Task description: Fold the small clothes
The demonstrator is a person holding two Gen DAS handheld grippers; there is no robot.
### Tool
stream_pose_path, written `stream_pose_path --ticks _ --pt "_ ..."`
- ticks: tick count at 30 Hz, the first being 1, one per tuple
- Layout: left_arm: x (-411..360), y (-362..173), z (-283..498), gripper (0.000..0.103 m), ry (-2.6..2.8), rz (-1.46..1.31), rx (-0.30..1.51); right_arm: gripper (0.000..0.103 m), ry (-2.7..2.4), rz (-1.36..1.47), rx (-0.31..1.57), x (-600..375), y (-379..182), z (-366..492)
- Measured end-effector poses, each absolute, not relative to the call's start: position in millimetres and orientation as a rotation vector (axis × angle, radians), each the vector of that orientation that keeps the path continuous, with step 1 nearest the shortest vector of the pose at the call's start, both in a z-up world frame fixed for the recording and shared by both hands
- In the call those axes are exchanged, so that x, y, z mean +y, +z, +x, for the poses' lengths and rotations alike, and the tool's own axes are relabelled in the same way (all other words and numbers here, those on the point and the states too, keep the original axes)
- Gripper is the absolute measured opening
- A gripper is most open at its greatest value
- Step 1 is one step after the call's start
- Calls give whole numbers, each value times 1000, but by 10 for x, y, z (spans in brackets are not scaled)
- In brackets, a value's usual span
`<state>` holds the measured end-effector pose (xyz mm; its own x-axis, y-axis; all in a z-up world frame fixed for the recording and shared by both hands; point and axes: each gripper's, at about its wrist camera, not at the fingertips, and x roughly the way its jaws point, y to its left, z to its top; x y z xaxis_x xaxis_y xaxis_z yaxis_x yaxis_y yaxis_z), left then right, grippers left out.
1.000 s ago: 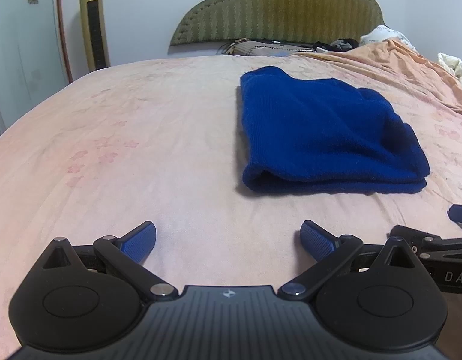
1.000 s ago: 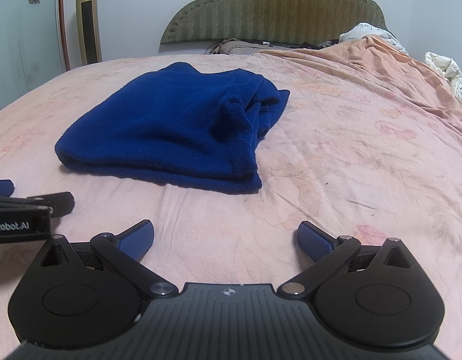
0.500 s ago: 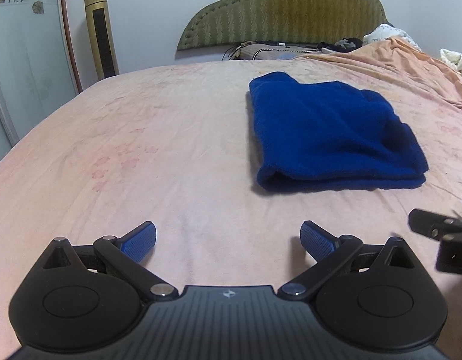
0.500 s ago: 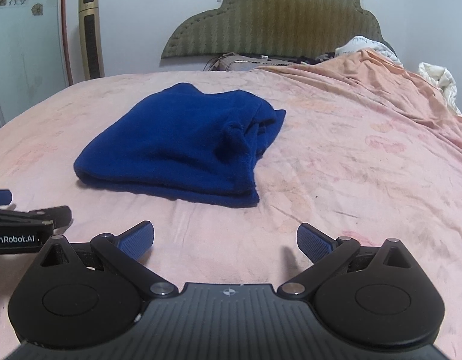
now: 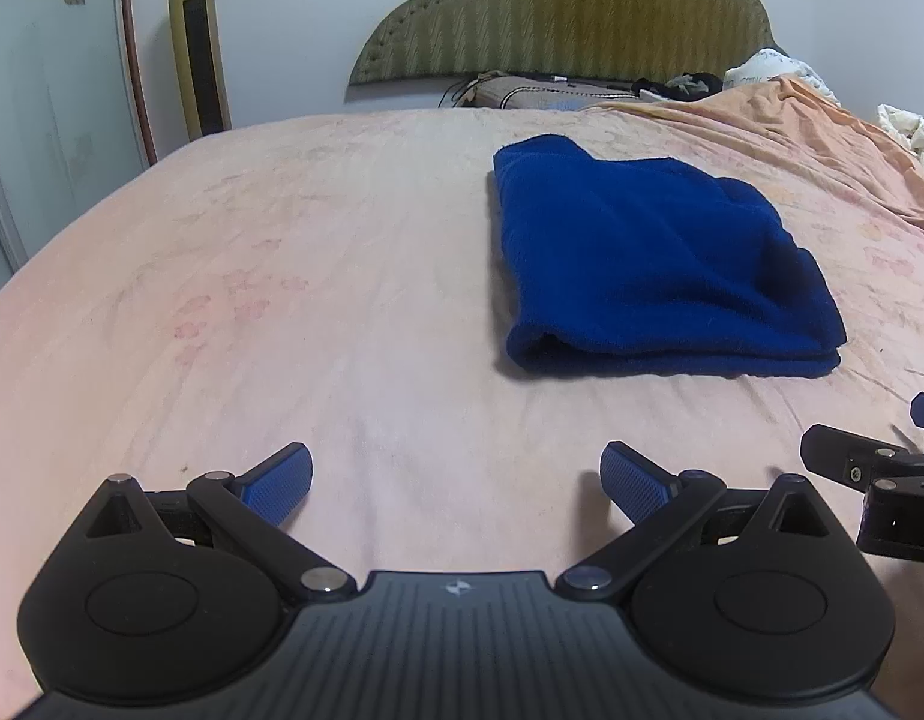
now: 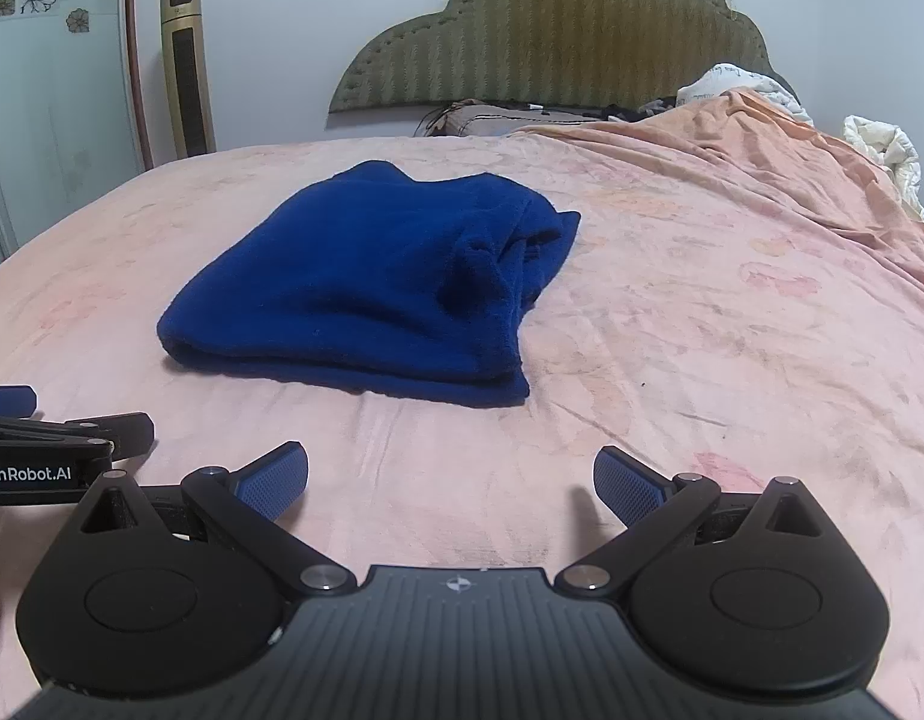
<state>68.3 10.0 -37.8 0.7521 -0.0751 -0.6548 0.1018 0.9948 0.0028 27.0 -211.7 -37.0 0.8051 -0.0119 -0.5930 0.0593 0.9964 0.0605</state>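
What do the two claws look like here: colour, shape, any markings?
Both the left claw and the right claw are matte black with ribbed bodies, round pivot housings, silver pins and blue textured pads. The left one's side reads "GenRobot.AI" in white. No cables or sleeves show.

Black grippers, blue ribbed pads, apparently silver pivot screws.

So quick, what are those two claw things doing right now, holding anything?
Left gripper: open, holding nothing.
Right gripper: open, holding nothing; the folded blue garment lies untouched ahead.
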Motion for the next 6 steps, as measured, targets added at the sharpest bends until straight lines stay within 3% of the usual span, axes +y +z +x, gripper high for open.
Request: stream_pose_path --ticks 6 --pt "113 -386 686 103 -69 46 721 102 -28 81 638 -2110 -368 291"
